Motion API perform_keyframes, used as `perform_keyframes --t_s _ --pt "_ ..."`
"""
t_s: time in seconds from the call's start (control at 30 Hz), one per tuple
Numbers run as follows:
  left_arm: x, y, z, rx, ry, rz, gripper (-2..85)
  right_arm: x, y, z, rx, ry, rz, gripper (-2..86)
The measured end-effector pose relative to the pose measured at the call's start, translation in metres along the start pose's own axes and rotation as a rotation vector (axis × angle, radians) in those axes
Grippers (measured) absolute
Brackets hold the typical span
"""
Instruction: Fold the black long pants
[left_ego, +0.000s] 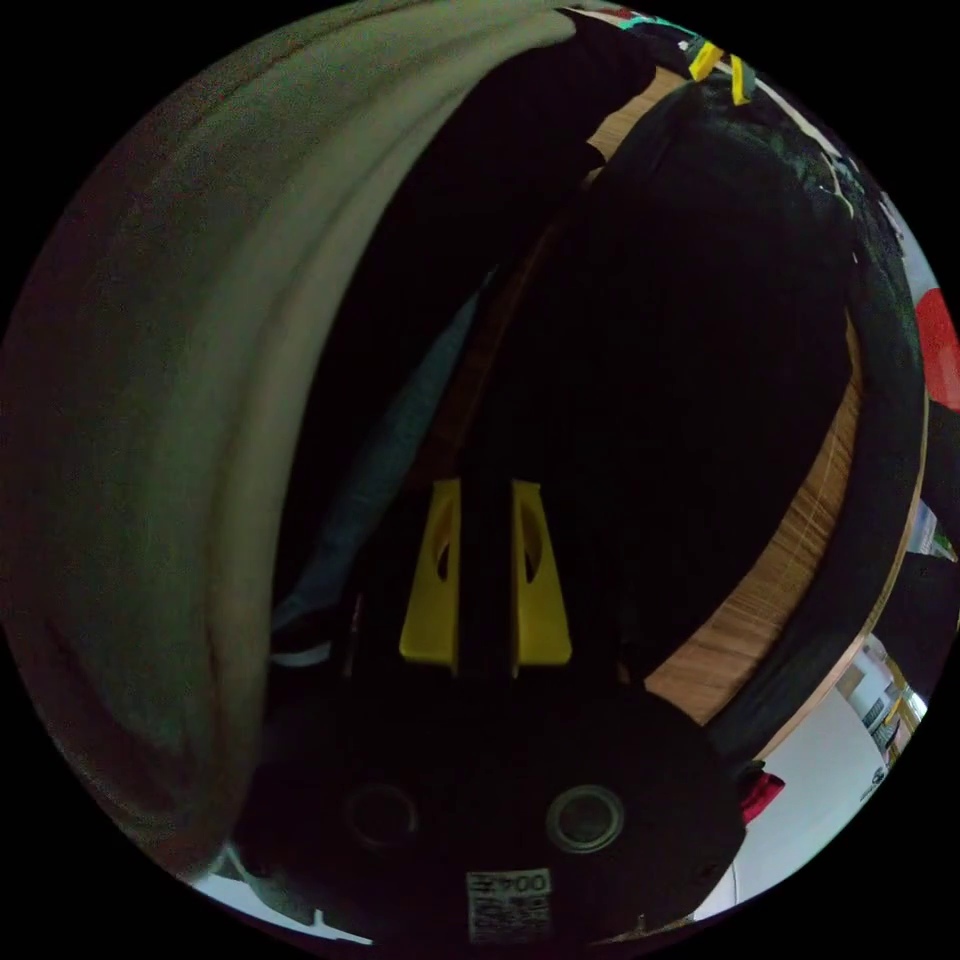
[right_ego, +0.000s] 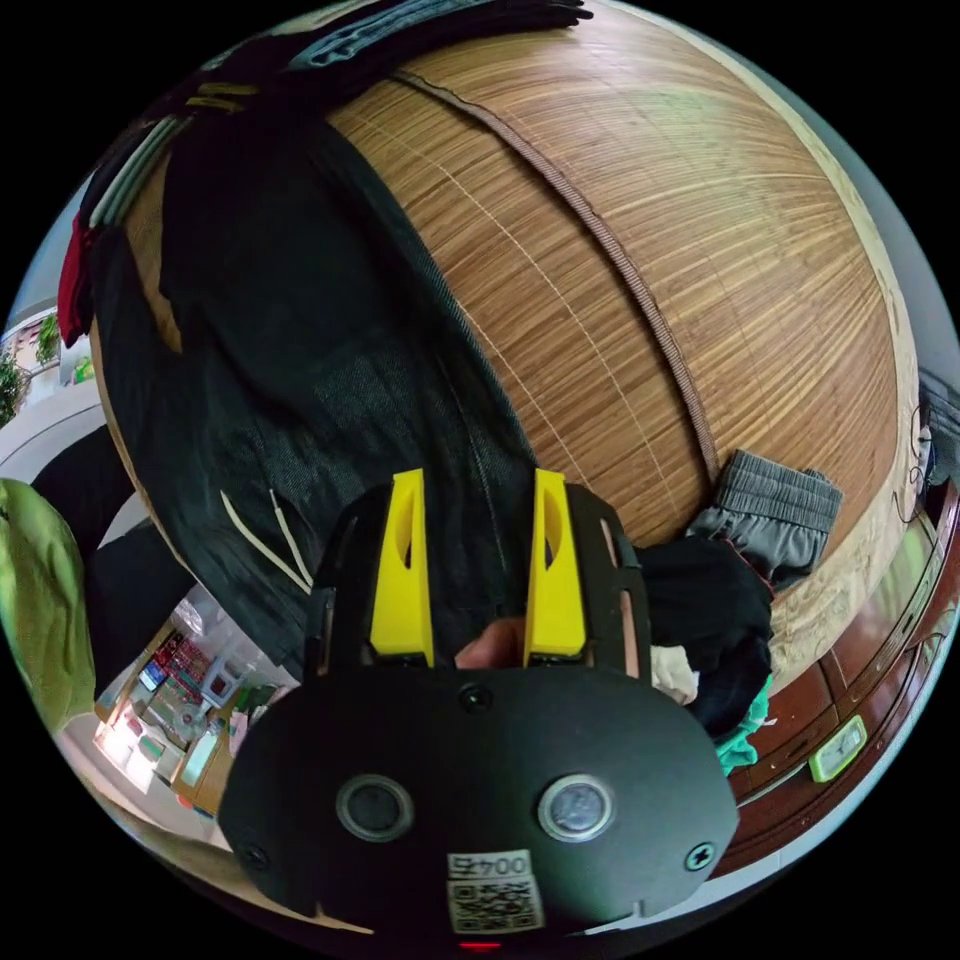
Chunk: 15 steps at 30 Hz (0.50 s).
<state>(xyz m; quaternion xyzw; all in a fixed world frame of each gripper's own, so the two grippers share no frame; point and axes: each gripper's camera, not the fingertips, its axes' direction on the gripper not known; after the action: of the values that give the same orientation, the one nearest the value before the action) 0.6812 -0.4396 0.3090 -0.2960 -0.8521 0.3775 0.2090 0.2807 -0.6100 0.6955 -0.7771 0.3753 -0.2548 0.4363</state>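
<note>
Right tool (right_ego: 470, 560) clamps black pants (right_ego: 300, 360) on the mat (right_ego: 650, 250); left tool (left_ego: 487, 570) too — cloth between.

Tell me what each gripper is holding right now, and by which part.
Both jaws of the right gripper pinch the black pants near the drawstring waist. The left gripper clamps dark cloth; which part cannot be told.

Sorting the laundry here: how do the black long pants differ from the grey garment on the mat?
The black long pants are black and spread out long across the bamboo mat, hanging over its edge; the grey garment is grey, much smaller and bunched by the clothes pile. The right claw is at the pants; the grey garment lies apart. Both rest on the mat.
</note>
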Motion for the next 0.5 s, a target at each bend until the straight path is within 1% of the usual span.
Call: perform_keyframes --t_s 0.07,0.17,0.27,0.37,0.47,0.5 --pt "-0.007 0.001 -0.009 -0.007 0.015 0.012 7.3 0.010 -0.002 -0.002 -0.010 0.019 0.012 17.2" --pt "-0.015 0.003 -0.023 -0.008 0.023 0.005 7.1 0.019 -0.010 0.006 -0.073 0.031 0.013 17.5" --pt "-0.019 0.003 -0.035 -0.016 0.025 -0.004 6.8 0.021 -0.021 0.016 -0.131 0.009 -0.007 16.9" --pt "-0.019 0.002 -0.043 -0.022 0.025 -0.013 6.1 0.015 -0.030 0.026 -0.184 0.053 -0.041 13.2" --pt "-0.014 -0.001 -0.048 -0.022 0.025 -0.025 4.1 0.011 -0.035 0.023 -0.197 0.021 -0.059 8.4" --pt "-0.007 -0.004 -0.049 -0.028 -0.011 -0.014 3.5 0.009 -0.034 0.018 -0.189 0.015 -0.052 6.9"
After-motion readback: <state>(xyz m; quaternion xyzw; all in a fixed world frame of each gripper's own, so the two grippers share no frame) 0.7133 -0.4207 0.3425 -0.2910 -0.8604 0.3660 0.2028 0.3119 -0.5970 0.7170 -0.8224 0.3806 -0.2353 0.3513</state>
